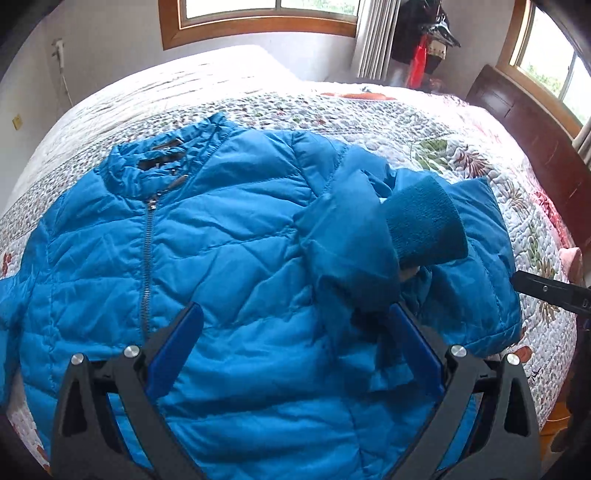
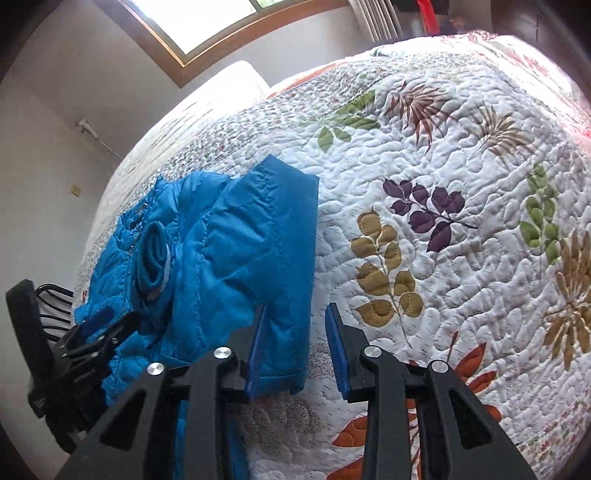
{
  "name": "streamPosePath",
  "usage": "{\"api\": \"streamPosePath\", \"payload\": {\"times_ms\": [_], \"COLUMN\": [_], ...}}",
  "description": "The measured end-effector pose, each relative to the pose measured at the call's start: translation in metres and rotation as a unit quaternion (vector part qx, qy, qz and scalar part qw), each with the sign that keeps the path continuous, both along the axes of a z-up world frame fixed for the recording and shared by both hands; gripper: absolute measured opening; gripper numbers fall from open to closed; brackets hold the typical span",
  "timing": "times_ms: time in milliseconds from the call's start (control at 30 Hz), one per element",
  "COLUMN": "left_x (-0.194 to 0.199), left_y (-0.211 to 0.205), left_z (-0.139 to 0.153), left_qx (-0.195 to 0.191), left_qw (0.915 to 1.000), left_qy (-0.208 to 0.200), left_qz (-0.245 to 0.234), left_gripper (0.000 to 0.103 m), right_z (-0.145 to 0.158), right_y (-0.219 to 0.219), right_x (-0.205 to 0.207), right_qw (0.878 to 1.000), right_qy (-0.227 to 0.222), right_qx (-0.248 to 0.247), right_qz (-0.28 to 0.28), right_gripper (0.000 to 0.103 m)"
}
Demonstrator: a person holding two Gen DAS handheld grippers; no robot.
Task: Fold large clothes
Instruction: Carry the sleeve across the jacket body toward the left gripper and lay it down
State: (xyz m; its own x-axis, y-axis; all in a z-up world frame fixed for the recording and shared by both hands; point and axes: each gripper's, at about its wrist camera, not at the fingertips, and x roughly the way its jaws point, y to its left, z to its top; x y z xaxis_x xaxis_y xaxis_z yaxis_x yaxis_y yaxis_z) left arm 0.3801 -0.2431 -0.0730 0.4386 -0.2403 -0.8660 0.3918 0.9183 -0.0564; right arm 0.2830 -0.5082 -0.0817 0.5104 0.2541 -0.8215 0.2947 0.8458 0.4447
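Both claws hang over a bed with their jaws apart and nothing pinched between the blue pads. In its own view the left claw (image 1: 295, 332) is spread wide above the lower front of a bright blue puffer jacket (image 1: 207, 236), and the quilted cloth beneath shows clear between the two fingers. The right claw (image 2: 295, 332) stands open more narrowly over the jacket's outer edge — its left pad is over blue fabric, its right pad over the bedspread, and neither presses on anything. The jacket lies face up on the quilted bedspread (image 1: 369, 114), which is white with stitched leaves in green, brown, purple and orange. Its zipper (image 1: 147, 251) is closed up to the rumpled collar (image 1: 155, 155). One sleeve (image 1: 351, 251) is folded across the chest, and its darker fleecy cuff (image 1: 424, 225) lies on top of the jacket's body. From the left wrist a black tip of the right claw shows at the right edge of the frame, beside the jacket's side; from the right wrist the left claw shows at lower left, over the jacket. Beyond the bed are a wood-framed window (image 1: 266, 14) and a dark wooden headboard (image 1: 517, 110).
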Motion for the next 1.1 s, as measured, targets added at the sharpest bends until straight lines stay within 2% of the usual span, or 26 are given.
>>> {"api": "streamPosePath", "payload": {"times_ms": [33, 67, 100, 167, 233, 267, 433, 533, 600, 733, 833, 967, 1100], "left_x": [0.003, 0.004, 0.005, 0.006, 0.006, 0.006, 0.003, -0.001, -0.003, -0.005, 0.001, 0.015, 0.036], "left_y": [-0.003, -0.008, -0.010, -0.015, -0.018, -0.017, 0.012, 0.041, 0.062, 0.103, 0.134, 0.181, 0.215], "left_z": [-0.004, -0.007, -0.009, -0.010, -0.009, -0.007, 0.007, 0.020, 0.029, 0.049, 0.053, 0.044, 0.012], "left_qx": [0.001, -0.002, -0.011, -0.038, -0.041, -0.040, -0.068, -0.073, -0.072, -0.049, -0.047, -0.041, -0.038], "left_qw": [1.0000, 1.0000, 0.9998, 0.9987, 0.9986, 0.9987, 0.9976, 0.9971, 0.9967, 0.9945, 0.9926, 0.9895, 0.9874], "left_qy": [0.002, 0.003, 0.008, 0.018, 0.014, 0.006, -0.004, -0.018, -0.029, -0.077, -0.083, -0.078, -0.044], "left_qz": [-0.003, -0.007, -0.014, -0.029, -0.030, -0.030, -0.009, 0.009, 0.024, 0.051, 0.075, 0.115, 0.147], "left_gripper": [0.095, 0.079, 0.068, 0.031, 0.022, 0.013, 0.006, 0.006, 0.006, 0.006, 0.006, 0.006, 0.006], "right_z": [-0.002, -0.004, -0.005, -0.005, -0.005, -0.006, 0.000, 0.012, 0.020, 0.035, 0.036, 0.018, -0.013], "right_y": [0.000, 0.000, 0.002, 0.005, 0.008, 0.010, 0.025, 0.041, 0.058, 0.097, 0.127, 0.169, 0.197], "right_x": [0.003, 0.005, 0.007, 0.012, 0.016, 0.018, 0.025, 0.027, 0.031, 0.045, 0.063, 0.089, 0.108], "right_qw": [1.000, 1.000, 1.000, 1.000, 1.000, 0.999, 0.998, 0.996, 0.994, 0.989, 0.986, 0.983, 0.981], "right_qy": [0.001, 0.002, 0.003, 0.000, -0.002, -0.001, -0.012, -0.028, -0.035, -0.054, -0.049, -0.021, 0.013], "right_qx": [0.004, 0.006, 0.007, 0.007, 0.008, 0.005, -0.019, -0.014, -0.010, -0.003, -0.002, -0.001, -0.018], "right_qz": [0.004, 0.008, 0.013, 0.023, 0.030, 0.032, 0.058, 0.081, 0.101, 0.139, 0.157, 0.185, 0.193], "right_gripper": [0.033, 0.033, 0.033, 0.033, 0.033, 0.028, 0.015, 0.014, 0.013, 0.007, 0.003, 0.003, 0.003]}}
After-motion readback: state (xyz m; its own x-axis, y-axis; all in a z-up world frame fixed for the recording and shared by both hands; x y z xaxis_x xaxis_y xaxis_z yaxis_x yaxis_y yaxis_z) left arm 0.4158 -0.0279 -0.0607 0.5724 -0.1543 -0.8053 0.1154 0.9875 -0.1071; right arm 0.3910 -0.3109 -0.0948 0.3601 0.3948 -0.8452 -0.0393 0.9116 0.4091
